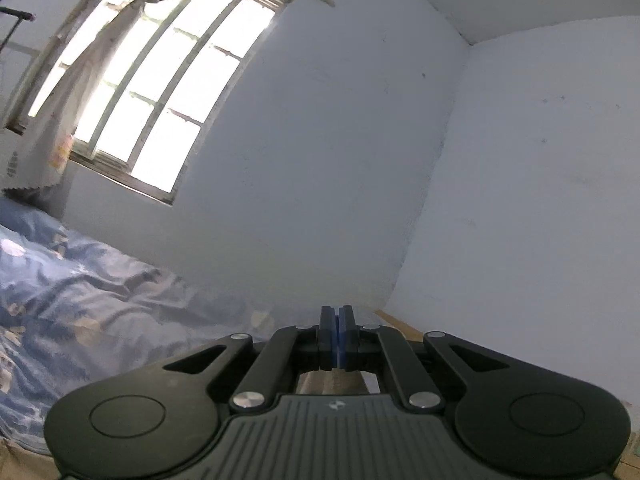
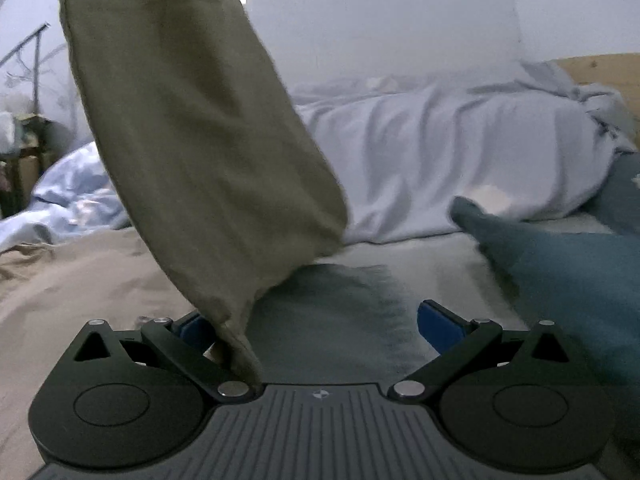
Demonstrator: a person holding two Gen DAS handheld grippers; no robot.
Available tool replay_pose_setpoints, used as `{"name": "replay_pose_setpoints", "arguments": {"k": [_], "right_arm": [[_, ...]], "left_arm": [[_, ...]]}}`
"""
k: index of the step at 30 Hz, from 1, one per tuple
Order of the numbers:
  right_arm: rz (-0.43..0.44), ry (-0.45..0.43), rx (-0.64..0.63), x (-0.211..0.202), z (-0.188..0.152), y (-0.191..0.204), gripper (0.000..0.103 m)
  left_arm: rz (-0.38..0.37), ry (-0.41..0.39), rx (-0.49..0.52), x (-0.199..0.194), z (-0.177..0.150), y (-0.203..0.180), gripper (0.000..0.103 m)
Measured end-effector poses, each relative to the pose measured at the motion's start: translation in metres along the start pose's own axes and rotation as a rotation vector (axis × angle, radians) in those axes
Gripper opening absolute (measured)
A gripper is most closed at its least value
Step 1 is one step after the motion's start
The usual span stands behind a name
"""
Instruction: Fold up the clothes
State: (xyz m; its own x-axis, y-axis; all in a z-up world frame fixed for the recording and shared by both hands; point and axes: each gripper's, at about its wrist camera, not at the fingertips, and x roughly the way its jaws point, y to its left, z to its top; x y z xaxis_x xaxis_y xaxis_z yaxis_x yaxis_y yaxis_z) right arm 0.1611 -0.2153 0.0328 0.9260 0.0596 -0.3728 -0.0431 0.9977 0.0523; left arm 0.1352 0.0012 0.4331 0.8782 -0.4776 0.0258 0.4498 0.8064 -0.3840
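Observation:
In the right wrist view a khaki garment point(image 2: 192, 128) hangs from above the frame down to my right gripper point(image 2: 316, 320), its lower end draped over the left finger. The right jaws stand wide apart with blue pads point(image 2: 438, 326) showing; nothing is clamped. More khaki cloth point(image 2: 72, 280) lies spread on the bed at left. A teal garment point(image 2: 568, 264) lies on the bed at right. In the left wrist view my left gripper point(image 1: 338, 316) is shut, pads pressed together, raised and pointing at the wall; no cloth shows between them.
A rumpled white duvet point(image 2: 460, 148) lies across the bed behind. A blue patterned quilt point(image 1: 72, 304) lies at lower left under a bright window point(image 1: 152, 88). A wooden headboard point(image 2: 600, 76) stands at the far right. White walls meet in a corner point(image 1: 448, 160).

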Motion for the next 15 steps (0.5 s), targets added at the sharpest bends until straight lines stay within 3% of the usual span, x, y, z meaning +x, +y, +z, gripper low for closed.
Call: {"name": "replay_pose_setpoints", "arguments": {"k": [8,15], "right_arm": [[-0.117,0.013,-0.004,-0.003,-0.003,-0.015,0.103],[-0.126,0.06,0.003,0.002,-0.01,-0.021,0.103]], "left_arm": [[0.057,-0.015,-0.033,-0.005,-0.003,0.021,0.0],[0.143,0.015,-0.07,-0.015,-0.019,0.064,0.0]]}}
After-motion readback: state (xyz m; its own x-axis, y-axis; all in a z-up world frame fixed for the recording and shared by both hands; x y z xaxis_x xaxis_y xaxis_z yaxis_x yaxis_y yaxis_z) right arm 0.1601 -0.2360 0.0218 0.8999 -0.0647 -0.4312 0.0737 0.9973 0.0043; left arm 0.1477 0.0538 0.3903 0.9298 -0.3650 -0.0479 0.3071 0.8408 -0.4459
